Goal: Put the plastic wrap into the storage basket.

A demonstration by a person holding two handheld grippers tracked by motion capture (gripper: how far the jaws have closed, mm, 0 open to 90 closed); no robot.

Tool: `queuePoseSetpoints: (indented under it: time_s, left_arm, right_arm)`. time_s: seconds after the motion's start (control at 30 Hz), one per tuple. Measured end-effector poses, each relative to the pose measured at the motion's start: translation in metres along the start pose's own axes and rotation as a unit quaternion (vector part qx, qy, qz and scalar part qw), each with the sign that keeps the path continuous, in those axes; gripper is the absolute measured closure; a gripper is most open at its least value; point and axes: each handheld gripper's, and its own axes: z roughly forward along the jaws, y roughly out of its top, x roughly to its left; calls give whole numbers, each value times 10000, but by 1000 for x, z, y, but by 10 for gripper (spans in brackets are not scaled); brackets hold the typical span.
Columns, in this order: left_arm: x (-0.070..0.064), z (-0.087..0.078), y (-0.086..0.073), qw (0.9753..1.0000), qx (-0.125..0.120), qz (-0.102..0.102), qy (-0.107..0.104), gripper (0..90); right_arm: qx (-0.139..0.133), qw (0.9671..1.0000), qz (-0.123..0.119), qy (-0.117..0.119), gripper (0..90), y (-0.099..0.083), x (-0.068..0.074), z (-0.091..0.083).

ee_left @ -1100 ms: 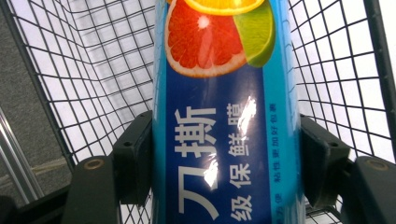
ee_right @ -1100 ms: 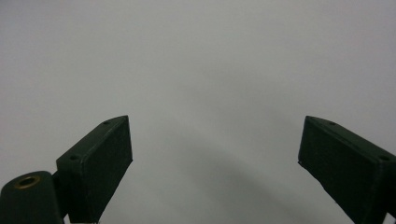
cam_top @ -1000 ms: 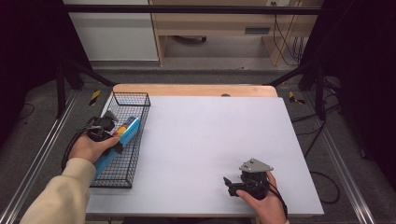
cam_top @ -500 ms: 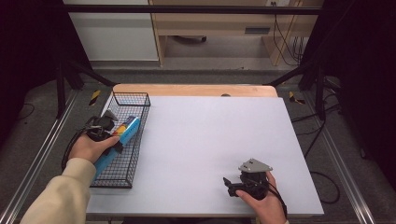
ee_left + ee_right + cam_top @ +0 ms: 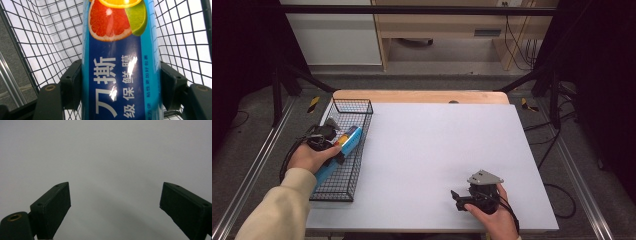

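A long blue box of cling film [image 5: 343, 146] with citrus fruit printed on it [image 5: 120, 60] lies lengthwise in the black wire basket [image 5: 357, 107] at the table's left edge. My left gripper [image 5: 332, 145] [image 5: 120, 88] is shut on the box, one jaw pressed to each long side. Its hand and cream sleeve come in from the lower left. My right gripper [image 5: 458, 199] rests low on the white table [image 5: 437, 145] near the front right, open, with only bare tabletop between its jaws [image 5: 115, 205].
The basket's wire walls [image 5: 37, 45] rise on both sides of the box. A wooden strip [image 5: 422, 96] runs along the table's far edge. Metal rails [image 5: 252, 170] flank the table, and cables [image 5: 557, 150] hang off to the right.
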Motion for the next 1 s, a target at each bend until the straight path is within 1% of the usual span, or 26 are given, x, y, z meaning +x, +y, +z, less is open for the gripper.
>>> queuePoseSetpoints:
  time_s: [0.17,0.3,0.43,0.53,0.6,0.8,0.87,1.0]
  left_arm:
    - [-1,1,1,10000,23,-13,9,316]
    - [-1,2,2,10000,59,18,33,316]
    - [0,2,3,10000,83,-8,5,316]
    - [-1,3,3,10000,68,-16,18,316]
    - [-1,3,3,10000,73,-16,21,316]
    - [-2,3,3,10000,69,9,53,313]
    - [-2,2,3,9999,8,44,92,309]
    - [-6,-4,2,9993,-322,113,145,263]
  right_arm:
    - [13,10000,13,-5,102,0,0,0]
    - [0,10000,2,-4,102,0,0,0]
    - [6,10000,-3,-2,102,0,0,0]
    - [14,10000,-8,-4,101,0,0,0]
    - [16,10000,35,4,101,0,1,0]
    - [19,10000,-4,18,101,0,0,0]
    - [28,10000,13,17,100,0,1,0]
    - [31,10000,-27,15,100,0,0,1]
